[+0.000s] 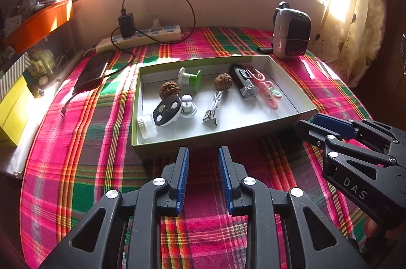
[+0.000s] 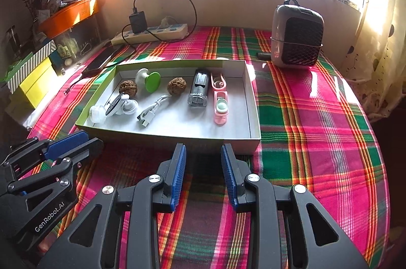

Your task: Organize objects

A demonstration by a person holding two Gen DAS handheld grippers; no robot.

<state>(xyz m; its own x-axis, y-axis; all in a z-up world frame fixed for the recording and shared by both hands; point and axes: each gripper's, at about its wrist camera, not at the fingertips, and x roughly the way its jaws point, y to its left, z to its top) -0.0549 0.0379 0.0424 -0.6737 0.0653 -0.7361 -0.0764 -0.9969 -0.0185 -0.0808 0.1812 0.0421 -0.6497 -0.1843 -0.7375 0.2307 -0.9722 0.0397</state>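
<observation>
Nearest, two empty sets of tongs, both short of the box: left gripper with blue pads parted to a narrow gap, nothing between them, hanging just before the box's near wall toward its left half; right gripper likewise narrowly parted and empty, just before the same wall toward its right corner. Both pitched down and forward over the plaid cloth, side by side, neither touching the box. Inside the box, from the near wall back: small clear jar at the near-left corner, black-and-white disc leaning beside it, white cable mid-floor with its long axis running front to back, then black cylinder and pink clip on the right half, long axes also front to back, roughly in line with the right tongs. Farther back, two walnuts and a green-and-white knob by the rear wall. Probably everything already boxed; which piece comes next not clear. Left hand nearer the jar, right nearer the clip.
</observation>
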